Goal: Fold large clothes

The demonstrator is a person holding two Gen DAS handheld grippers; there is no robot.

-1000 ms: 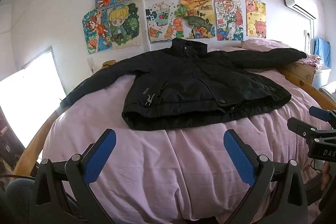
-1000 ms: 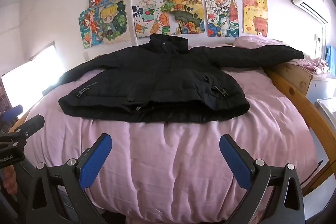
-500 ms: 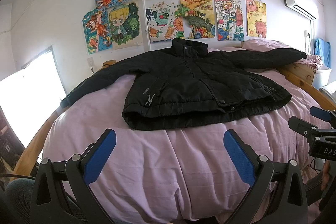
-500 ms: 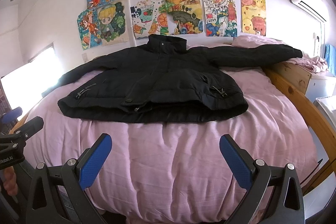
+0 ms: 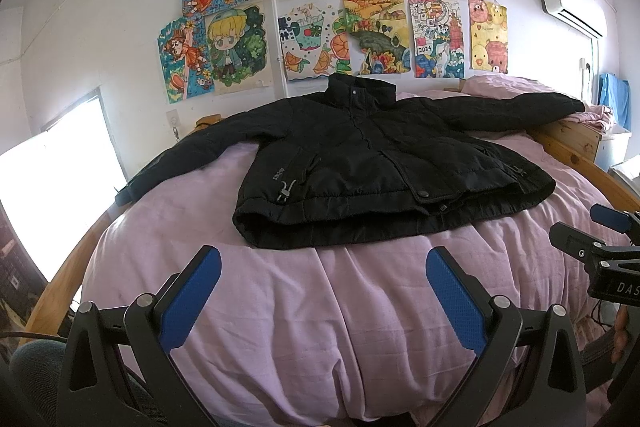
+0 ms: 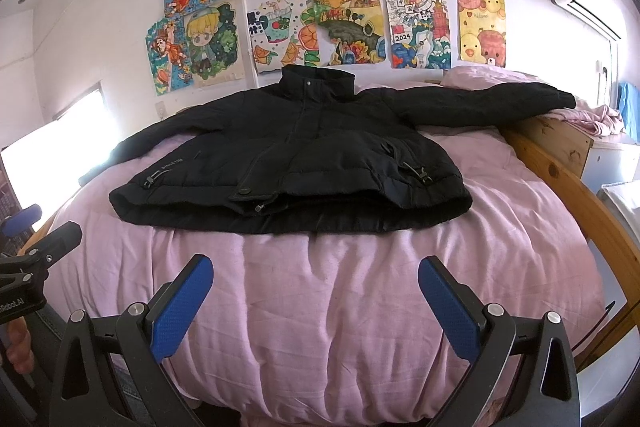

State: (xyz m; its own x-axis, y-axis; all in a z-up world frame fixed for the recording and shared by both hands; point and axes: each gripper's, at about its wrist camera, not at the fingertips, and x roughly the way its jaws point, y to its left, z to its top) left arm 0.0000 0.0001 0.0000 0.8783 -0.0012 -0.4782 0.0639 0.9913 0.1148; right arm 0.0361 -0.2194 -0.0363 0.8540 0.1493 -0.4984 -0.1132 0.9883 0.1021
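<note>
A black padded jacket (image 5: 372, 163) (image 6: 296, 163) lies face up and spread flat on the pink bed cover (image 5: 320, 327), collar toward the wall, both sleeves stretched out to the sides. Its hem runs across the bed in front of me. My left gripper (image 5: 322, 259) hovers open above the cover, short of the hem, with nothing between its blue pads. My right gripper (image 6: 316, 267) is likewise open and empty, also short of the hem. Each gripper shows at the edge of the other's view.
A wooden bed frame (image 6: 576, 187) runs along the right side, with a white cabinet (image 6: 612, 163) beyond it. Pink pillows (image 6: 480, 75) lie at the head. Children's drawings (image 5: 320, 11) cover the wall. A bright window (image 5: 52, 179) is at the left.
The right gripper has moved slightly closer and lower toward the jacket. The left gripper has hardly moved. Both stay open.
</note>
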